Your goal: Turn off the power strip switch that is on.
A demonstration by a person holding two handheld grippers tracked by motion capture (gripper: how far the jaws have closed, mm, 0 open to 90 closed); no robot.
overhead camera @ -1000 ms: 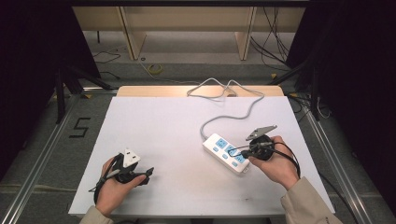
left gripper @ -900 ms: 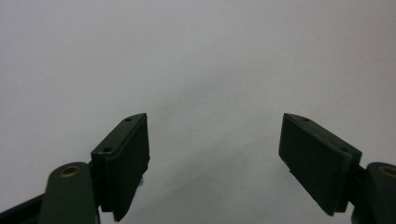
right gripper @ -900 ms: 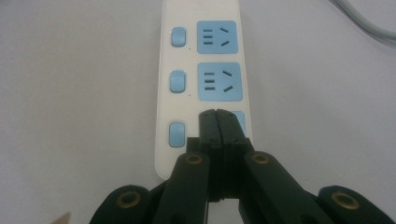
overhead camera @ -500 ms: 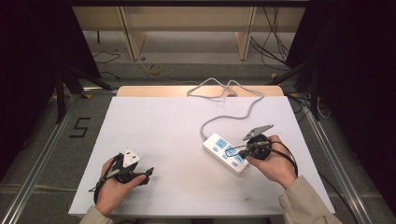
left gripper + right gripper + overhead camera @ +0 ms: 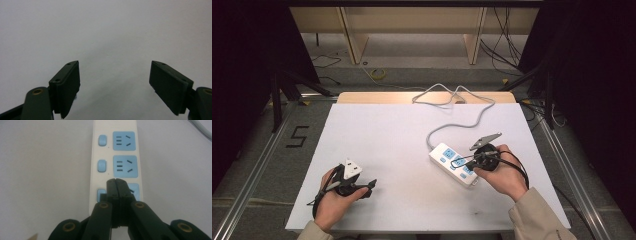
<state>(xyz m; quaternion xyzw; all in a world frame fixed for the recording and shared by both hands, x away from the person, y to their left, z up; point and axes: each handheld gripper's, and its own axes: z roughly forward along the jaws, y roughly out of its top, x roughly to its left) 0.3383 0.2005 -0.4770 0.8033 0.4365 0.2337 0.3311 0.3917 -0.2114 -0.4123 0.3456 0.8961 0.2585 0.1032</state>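
Note:
A white power strip (image 5: 446,156) with blue sockets and blue switches lies at an angle on the white table (image 5: 387,135), right of centre. My right gripper (image 5: 468,164) is shut with nothing between its jaws. In the right gripper view its closed tips (image 5: 116,182) sit over the near end of the power strip (image 5: 117,157), between the third switch and the third socket; whether they touch it I cannot tell. My left gripper (image 5: 371,185) rests at the front left of the table, far from the strip. It stands open (image 5: 115,75) over bare white surface.
The strip's grey cable (image 5: 462,112) runs to the table's far edge and loops there. Metal rails border the table on both sides. A wooden shelf frame and loose cables stand on the floor beyond.

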